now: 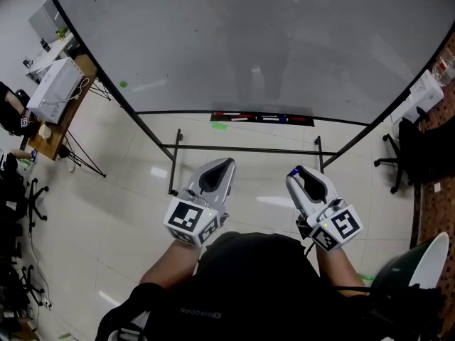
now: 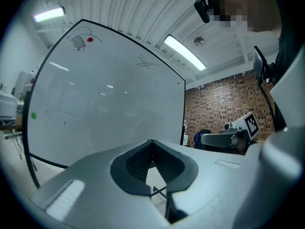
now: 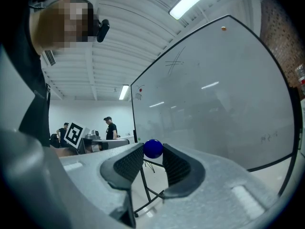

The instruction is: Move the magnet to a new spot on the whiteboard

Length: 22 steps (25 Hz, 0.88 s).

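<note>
Magnet (image 3: 153, 148): small blue ball, glossy. It is off the whiteboard (image 3: 214, 104), in the air in front of it, pinched at the very tips of the right gripper (image 3: 153, 151). One pad presses on each side of the ball, and most of the ball stands proud above the pads.

Handling, judged:
- Light and rigid, so it will not deform and needs only modest squeeze.
- A smooth round surface gives each pad a small contact patch. The ball could roll or squirt out if the grip is off-centre or loosens.
- The ribbed pads should help. The best hold is across the widest part of the ball, with the pads opposite each other, as they appear to be now.
- Near the board it will probably snap on by its own pull. I would bring it in square, let it seat, then open the jaws.
- No damage is expected if it drops, but it would roll away across the floor.

Left gripper (image 2: 152, 142): jaw tips meet, nothing between them. It is level and beside the right gripper, and both are well short of the board.

Board: mostly bare, with faint scribbles near the top. A red magnet (image 2: 90, 40) sits by a scribble high on the board, a green one (image 2: 33, 115) at one edge and an orange one (image 3: 223, 28) near a top corner. Free spots are plentiful. A tray (image 1: 261, 118) holding markers runs along the bottom edge.

Background: people by desks, brick wall.
</note>
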Tool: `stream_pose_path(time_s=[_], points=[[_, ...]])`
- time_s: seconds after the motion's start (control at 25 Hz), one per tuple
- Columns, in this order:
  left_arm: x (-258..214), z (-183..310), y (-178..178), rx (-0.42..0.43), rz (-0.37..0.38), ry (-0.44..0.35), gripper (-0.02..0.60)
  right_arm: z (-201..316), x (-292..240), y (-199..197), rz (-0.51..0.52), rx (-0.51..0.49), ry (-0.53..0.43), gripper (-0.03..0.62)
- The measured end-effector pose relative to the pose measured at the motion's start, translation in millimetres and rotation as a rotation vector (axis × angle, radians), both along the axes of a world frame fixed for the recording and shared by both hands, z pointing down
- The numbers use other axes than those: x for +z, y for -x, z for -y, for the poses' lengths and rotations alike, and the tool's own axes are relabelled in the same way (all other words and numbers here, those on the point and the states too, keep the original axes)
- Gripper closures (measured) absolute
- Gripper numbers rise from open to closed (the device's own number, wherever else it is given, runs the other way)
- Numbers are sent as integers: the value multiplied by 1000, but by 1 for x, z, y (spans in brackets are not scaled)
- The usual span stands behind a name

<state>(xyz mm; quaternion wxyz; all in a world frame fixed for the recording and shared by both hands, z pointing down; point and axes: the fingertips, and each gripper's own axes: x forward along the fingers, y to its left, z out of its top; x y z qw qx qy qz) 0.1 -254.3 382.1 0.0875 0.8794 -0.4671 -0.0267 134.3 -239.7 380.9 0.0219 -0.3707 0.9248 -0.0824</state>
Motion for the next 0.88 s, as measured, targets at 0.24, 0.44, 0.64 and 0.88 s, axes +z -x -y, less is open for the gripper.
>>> stream_pose_path(time_s=[0.24, 0.44, 0.64, 0.88], points=[[1, -2, 4, 5, 4, -2, 566, -1, 1, 2, 0, 13, 1, 482], [1, -2, 7, 15, 8, -1, 566, -3, 1, 5, 3, 24, 2, 482], [3, -4, 7, 35, 10, -6, 566, -6, 3, 7, 0, 39, -1, 482], [4, -7, 4, 68, 15, -16, 566, -10, 4, 8, -17, 63, 0, 482]])
